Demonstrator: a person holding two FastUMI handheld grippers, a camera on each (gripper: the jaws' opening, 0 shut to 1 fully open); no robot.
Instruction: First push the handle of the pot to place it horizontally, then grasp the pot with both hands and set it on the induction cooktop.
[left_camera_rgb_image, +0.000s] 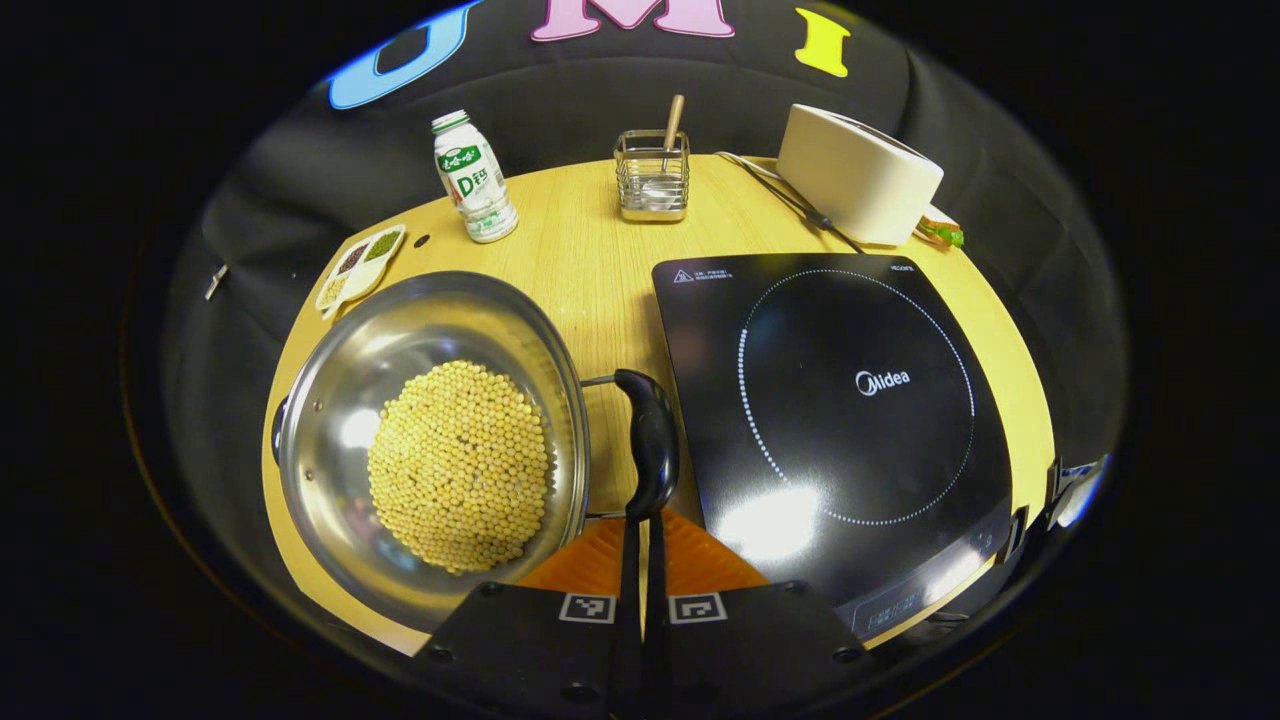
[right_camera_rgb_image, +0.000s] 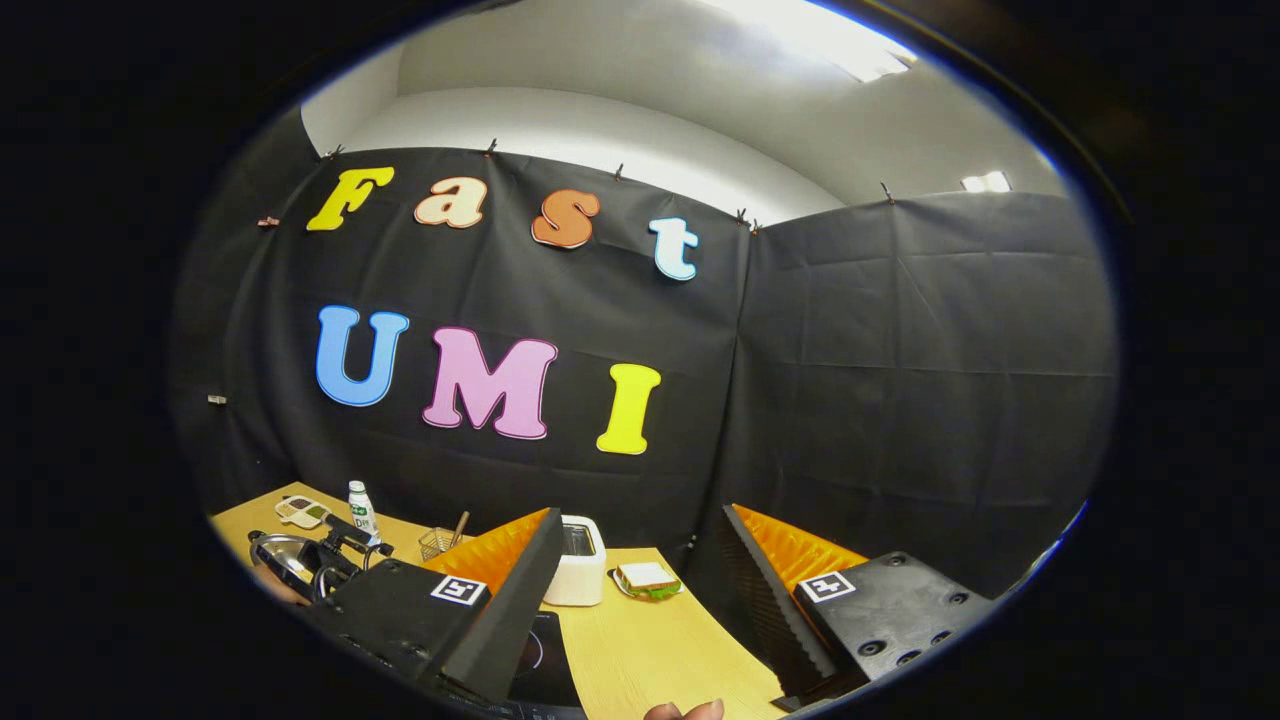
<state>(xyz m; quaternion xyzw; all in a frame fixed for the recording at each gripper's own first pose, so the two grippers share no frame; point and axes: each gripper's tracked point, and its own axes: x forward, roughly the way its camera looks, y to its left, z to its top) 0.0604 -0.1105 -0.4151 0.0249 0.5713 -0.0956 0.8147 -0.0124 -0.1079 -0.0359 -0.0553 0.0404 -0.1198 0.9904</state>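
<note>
A staged recording booth got up as a kitchen: black cloth walls clipped up beneath a plain white ceiling, and one wooden table bearing a cooktop, toaster, pot and bottle.

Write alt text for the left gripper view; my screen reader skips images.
The left gripper, shut, touches the black handle of a steel pot of soybeans, left of an induction cooktop on a wooden table.
</note>
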